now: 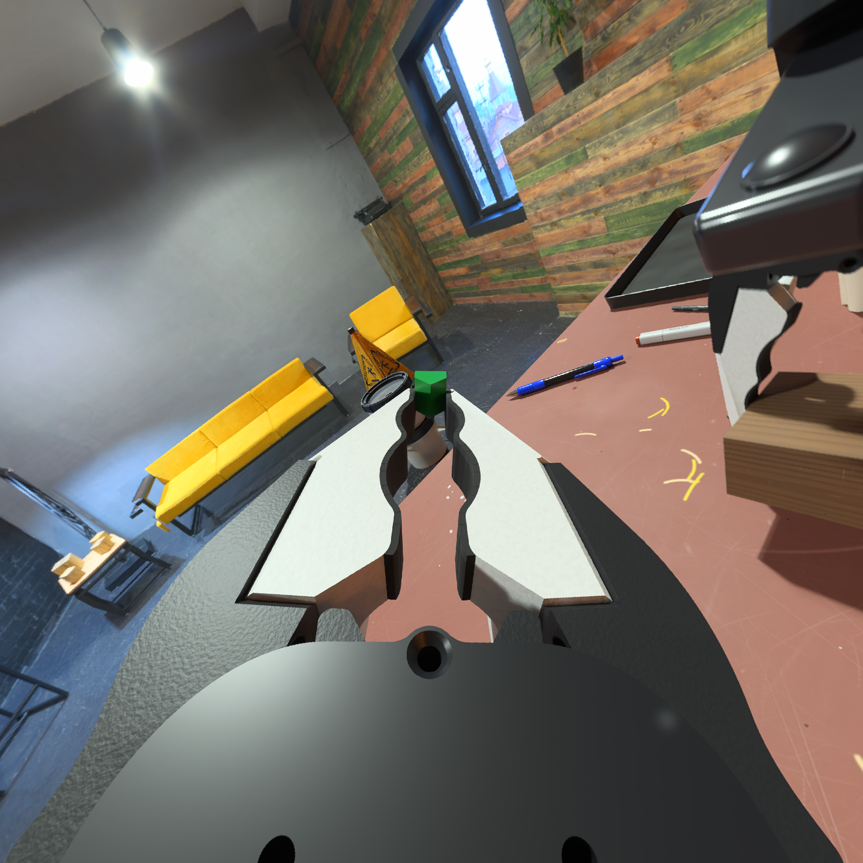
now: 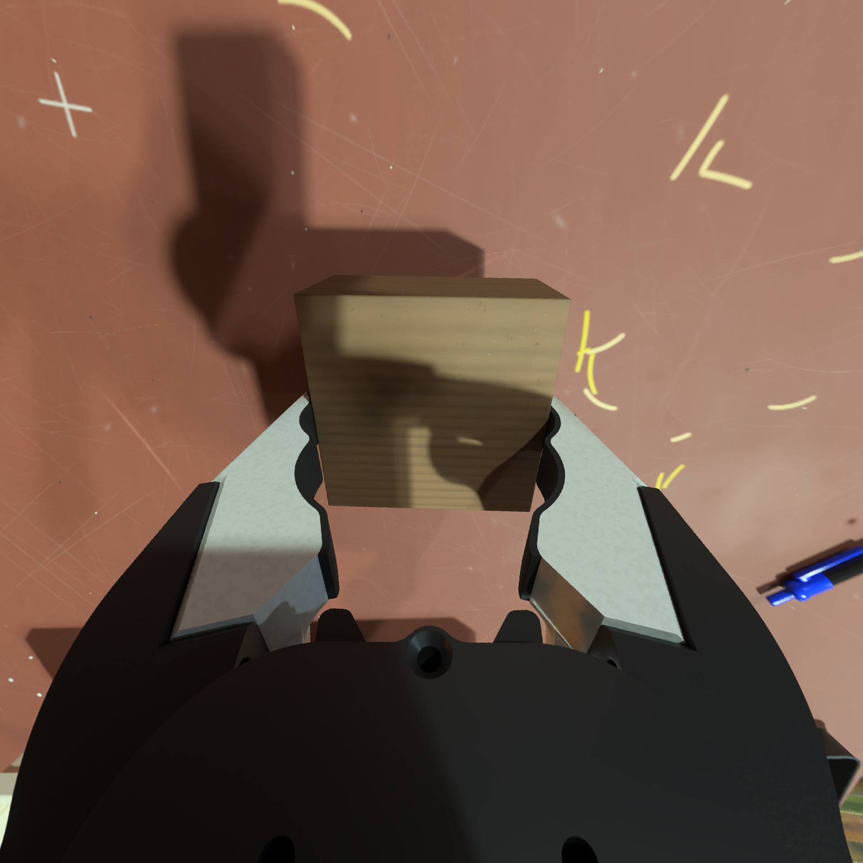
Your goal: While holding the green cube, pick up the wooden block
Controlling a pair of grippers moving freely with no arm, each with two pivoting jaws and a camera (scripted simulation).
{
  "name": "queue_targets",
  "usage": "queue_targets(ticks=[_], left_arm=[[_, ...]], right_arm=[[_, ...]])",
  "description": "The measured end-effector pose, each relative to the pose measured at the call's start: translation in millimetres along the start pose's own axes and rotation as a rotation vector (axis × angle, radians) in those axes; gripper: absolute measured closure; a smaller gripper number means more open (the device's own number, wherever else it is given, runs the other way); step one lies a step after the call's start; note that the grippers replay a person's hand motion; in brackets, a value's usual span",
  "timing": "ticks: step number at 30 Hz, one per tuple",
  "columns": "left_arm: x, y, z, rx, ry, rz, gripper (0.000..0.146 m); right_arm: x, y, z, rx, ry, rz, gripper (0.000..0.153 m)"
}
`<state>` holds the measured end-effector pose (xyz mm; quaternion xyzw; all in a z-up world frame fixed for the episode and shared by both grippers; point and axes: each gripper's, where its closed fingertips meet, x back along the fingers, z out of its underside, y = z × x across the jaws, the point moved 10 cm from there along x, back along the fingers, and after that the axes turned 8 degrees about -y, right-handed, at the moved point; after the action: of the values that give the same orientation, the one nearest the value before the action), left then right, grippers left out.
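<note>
My left gripper (image 1: 429,397) is shut on a small green cube (image 1: 430,390), pinched at its fingertips and held above the reddish table (image 1: 607,537) near its edge. My right gripper (image 2: 429,415) is closed on the wooden block (image 2: 434,387), one finger against each side. The block casts a shadow on the table (image 2: 140,280) and looks lifted a little off it. In the left wrist view the block (image 1: 803,443) is at the right, with the right gripper (image 1: 747,373) coming down on it from above.
A blue pen (image 1: 567,373) lies on the table beyond the block and also shows in the right wrist view (image 2: 812,576). A white marker (image 1: 672,334) and a black tray (image 1: 654,275) lie farther back. A paper cup (image 1: 427,448) with a black lid (image 1: 385,397) sits by the table edge.
</note>
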<state>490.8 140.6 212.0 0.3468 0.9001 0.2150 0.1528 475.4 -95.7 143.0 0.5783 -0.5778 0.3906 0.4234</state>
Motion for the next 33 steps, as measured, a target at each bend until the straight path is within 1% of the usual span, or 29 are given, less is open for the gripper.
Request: queue_targets(ticks=[6, 13, 17, 20, 26, 29, 33], left_arm=[[1, 1, -6, 0.04, -0.026, 0.014, 0.135], [4, 5, -22, 0.103, -0.066, 0.064, 0.135], [4, 3, -30, 0.108, -0.083, 0.084, 0.135], [4, 2, -32, 0.098, -0.082, 0.095, 0.135], [4, 1, -31, 0.053, -0.052, 0.145, 0.135], [9, 9, -32, 0.049, -0.048, 0.171, 0.135], [21, 27, -36, 0.038, -0.049, 0.197, 0.135]], right_arm=[[37, -4, -7, 0.025, -0.071, 0.011, 0.057], [90, -7, -17, 0.079, -0.165, 0.023, 0.057], [105, -6, -19, 0.099, -0.171, 0.028, 0.057], [97, -4, -16, 0.094, -0.134, 0.025, 0.057], [55, 1, -1, 0.065, -0.072, 0.007, 0.057], [34, 3, 8, 0.053, -0.035, 0.005, 0.057], [16, 4, 17, 0.047, 0.005, 0.008, 0.057]])
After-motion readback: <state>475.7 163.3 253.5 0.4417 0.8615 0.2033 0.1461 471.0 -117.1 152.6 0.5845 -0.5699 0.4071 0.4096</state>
